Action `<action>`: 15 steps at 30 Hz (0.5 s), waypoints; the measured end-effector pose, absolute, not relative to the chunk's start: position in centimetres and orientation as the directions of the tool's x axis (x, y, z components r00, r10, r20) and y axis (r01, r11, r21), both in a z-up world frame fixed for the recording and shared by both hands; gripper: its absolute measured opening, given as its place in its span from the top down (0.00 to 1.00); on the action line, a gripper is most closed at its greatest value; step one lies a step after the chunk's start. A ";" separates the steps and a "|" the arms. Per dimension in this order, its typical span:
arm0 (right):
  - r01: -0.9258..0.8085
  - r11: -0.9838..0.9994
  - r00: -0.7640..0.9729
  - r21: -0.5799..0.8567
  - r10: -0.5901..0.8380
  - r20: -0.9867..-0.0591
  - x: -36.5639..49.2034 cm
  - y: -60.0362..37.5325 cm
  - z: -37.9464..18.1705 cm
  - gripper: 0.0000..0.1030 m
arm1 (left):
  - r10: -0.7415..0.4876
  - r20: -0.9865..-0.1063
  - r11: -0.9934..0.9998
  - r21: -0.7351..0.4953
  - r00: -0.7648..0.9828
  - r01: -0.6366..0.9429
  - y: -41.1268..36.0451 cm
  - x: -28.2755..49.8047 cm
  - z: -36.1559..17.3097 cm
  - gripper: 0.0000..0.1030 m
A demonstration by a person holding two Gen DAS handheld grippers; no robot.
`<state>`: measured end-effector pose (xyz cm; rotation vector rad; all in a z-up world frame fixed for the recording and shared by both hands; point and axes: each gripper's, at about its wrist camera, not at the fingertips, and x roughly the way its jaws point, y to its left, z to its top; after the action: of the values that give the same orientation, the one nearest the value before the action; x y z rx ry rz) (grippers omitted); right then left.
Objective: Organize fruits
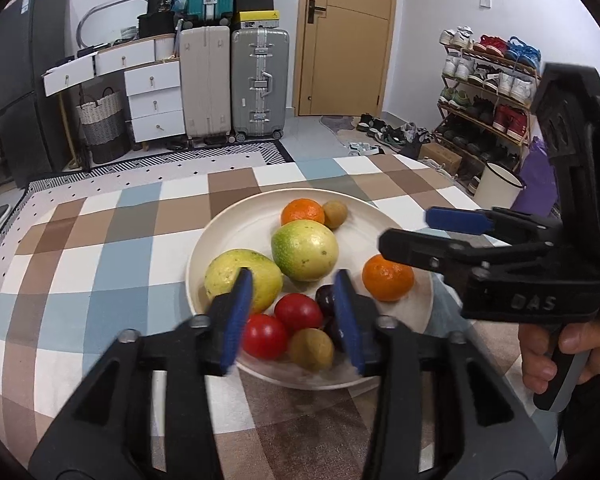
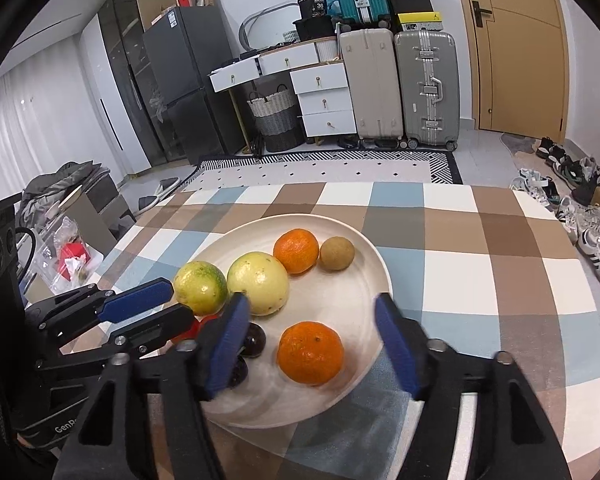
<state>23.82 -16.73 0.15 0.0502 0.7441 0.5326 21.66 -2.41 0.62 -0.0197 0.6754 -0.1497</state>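
Note:
A cream plate (image 1: 236, 232) (image 2: 364, 280) on a checkered tablecloth holds two yellow-green round fruits (image 1: 305, 250) (image 2: 258, 282), two oranges (image 1: 388, 277) (image 2: 310, 353), two red tomatoes (image 1: 298, 312), dark plums (image 1: 325, 298) (image 2: 256, 340) and two small brown fruits (image 1: 311, 349) (image 2: 337, 253). My left gripper (image 1: 294, 316) is open and empty, its fingers either side of the tomatoes at the plate's near edge. My right gripper (image 2: 312, 344) is open and empty, its fingers either side of the near orange. It also shows in the left wrist view (image 1: 420, 232).
The checkered tablecloth (image 1: 100, 248) (image 2: 480, 248) covers the table. Beyond it stand suitcases (image 1: 236, 84), white drawers (image 1: 152, 92), a basket (image 1: 102, 124), a shoe rack (image 1: 488, 92) and a door (image 1: 344, 36). A fridge (image 2: 180, 80) stands at the left.

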 end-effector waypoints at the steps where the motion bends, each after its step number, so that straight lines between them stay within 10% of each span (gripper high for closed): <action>1: -0.447 0.865 0.612 0.228 0.481 -0.628 23.6 -16.9 0.3 0.15 | -0.132 -0.616 0.991 -0.062 0.777 0.119 -2.2 21.5 0.7 0.39; 8: -0.461 0.857 0.626 0.230 0.498 -0.600 22.4 -18.2 1.1 0.01 | -0.111 -0.582 0.993 -0.093 0.805 0.070 -0.2 19.7 1.7 0.00; 15: -0.483 0.852 0.650 0.200 0.502 -0.570 19.0 -19.2 1.1 0.00 | -0.087 -0.568 0.996 -0.070 0.818 0.057 -0.1 16.8 1.5 0.00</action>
<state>18.99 -19.21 1.13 0.0311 0.6571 0.5598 16.84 -0.11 1.50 -0.0508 0.6073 -0.0772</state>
